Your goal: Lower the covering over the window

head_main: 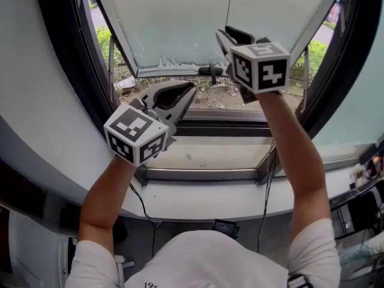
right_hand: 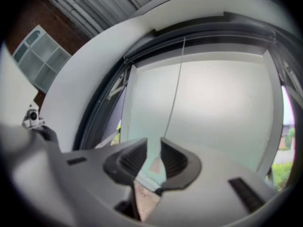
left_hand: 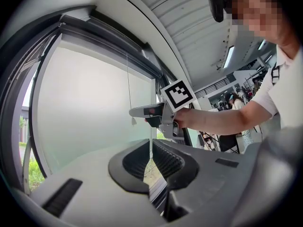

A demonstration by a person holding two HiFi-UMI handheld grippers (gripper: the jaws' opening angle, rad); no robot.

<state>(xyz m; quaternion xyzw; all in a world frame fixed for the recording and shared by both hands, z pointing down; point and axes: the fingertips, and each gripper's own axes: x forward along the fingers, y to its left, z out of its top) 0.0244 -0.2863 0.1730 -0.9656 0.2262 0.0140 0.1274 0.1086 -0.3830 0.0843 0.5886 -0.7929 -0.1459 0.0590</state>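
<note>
A dark window frame (head_main: 66, 53) curves round the opening. The pale blind (head_main: 180, 23) hangs partway down it, its bottom bar (head_main: 174, 71) level across the glass and well above the sill (head_main: 204, 155). Below the bar the pane is bare, showing green shrubs (head_main: 105, 41) and littered ground outside. A small dark fitting (head_main: 210, 71) sits at the bar, between the two grippers. A thin cord (head_main: 230, 5) hangs straight down in front of the blind. Black cables (head_main: 144, 212) trail below the ledge near the person's body.

The left gripper (head_main: 187, 92) is held low, beneath the bar and above the sill, with its marker cube (head_main: 137, 138) towards the person and the forearm reaching up from below. In the left gripper view its jaws (left_hand: 150, 148) are clenched together, and a thin pale line that reads as the cord (left_hand: 150, 141) runs down into them.

The right gripper (head_main: 229, 35) is raised higher, in front of the blind and beside the cord, its cube (head_main: 261, 66) above a long, outstretched forearm. In the right gripper view its jaws (right_hand: 152, 148) stand apart and released. The cord (right_hand: 176, 89) descends towards the gap between them, but the pads do not press on it.
</note>
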